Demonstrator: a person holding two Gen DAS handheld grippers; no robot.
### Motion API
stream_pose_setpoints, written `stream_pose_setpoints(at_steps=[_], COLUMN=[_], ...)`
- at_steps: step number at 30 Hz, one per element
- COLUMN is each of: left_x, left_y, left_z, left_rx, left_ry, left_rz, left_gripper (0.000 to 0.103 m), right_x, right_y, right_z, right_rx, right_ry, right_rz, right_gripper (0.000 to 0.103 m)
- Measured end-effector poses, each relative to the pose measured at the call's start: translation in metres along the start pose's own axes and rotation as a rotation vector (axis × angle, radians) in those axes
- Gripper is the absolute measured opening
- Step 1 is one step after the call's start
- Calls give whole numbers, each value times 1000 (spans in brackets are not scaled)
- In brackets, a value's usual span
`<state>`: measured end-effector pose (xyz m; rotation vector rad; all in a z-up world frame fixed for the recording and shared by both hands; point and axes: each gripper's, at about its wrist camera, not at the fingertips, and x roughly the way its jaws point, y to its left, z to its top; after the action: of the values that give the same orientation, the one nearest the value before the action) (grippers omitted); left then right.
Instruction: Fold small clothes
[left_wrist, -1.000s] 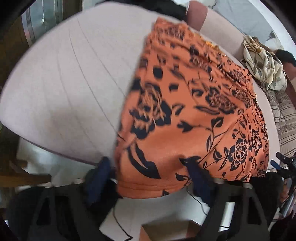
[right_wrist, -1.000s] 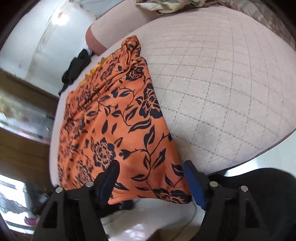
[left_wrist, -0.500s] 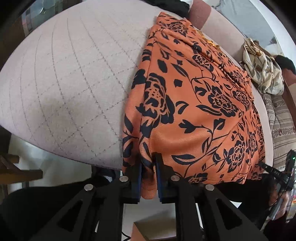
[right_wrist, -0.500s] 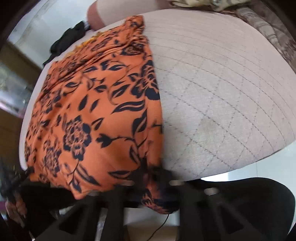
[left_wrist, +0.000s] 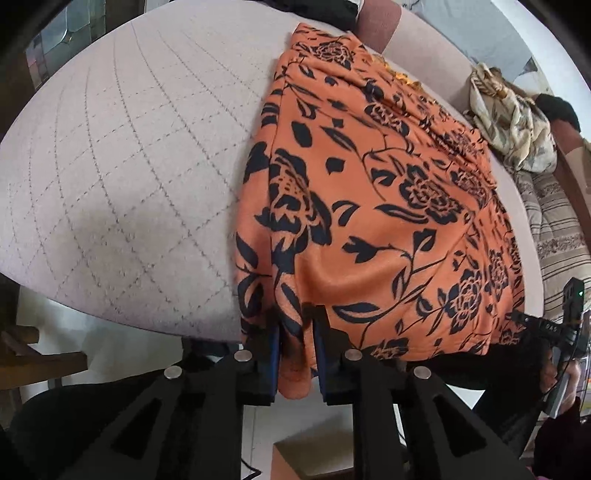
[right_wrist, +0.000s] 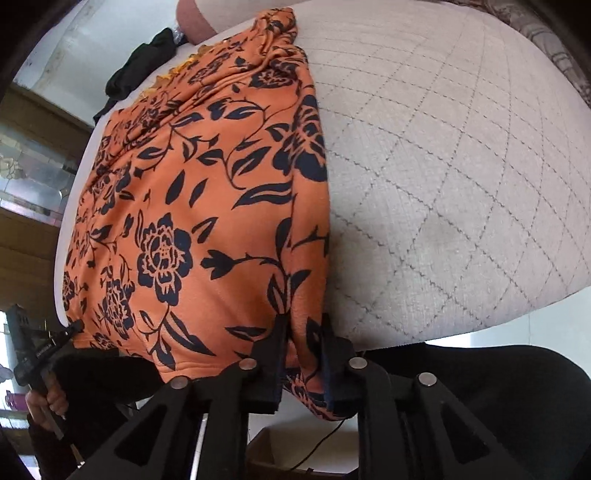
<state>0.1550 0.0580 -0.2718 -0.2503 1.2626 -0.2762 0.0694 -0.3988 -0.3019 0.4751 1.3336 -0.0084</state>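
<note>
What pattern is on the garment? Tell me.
Orange garment with black flowers and leaves; clearest in the right wrist view.

Soft matt orange garment (left_wrist: 388, 229) lies on quilted, woven cushion (left_wrist: 122, 192).

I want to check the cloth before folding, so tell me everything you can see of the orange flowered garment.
The orange garment is soft, fleecy-looking fabric printed with dark flowers, leaves and vines. It lies spread lengthwise on the pale quilted cushion, mostly flat and rumpled at the far end, its near hem hanging over the cushion's edge. The left tongs pinch one near corner and the right tongs pinch the other, fabric bunched between the pads.
</note>
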Motion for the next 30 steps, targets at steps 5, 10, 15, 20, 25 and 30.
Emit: stream_pose_setpoints(at_steps=[5,10,15,20,25,30], left_x=[-8,-25,-54,-84,-96,-71], left_y=[6,11,16,16,10,5], left_z=[-5,0,23,61,124,229], left_rx=[-3,-20,-31,-32,-23,-48], left_ry=[-19,-28,-66,-121,-139,-137], left_rz=[-15,-92,-192,-264,-287,-261], left_gripper=[5,5,5,5,5,5], right_x=[0,-16,-50,-91,-105,-102], right_y=[8,16,17,20,30,29], right_z=[-7,-6,8,38,90,169], right_rx=[-35,-51,-23,5,25,100], right_ry=[-13,-37,-75,-163,-236,-324], right_rz=[-15,46,206,362,430,464], right_gripper=[10,7,7,7,7,6])
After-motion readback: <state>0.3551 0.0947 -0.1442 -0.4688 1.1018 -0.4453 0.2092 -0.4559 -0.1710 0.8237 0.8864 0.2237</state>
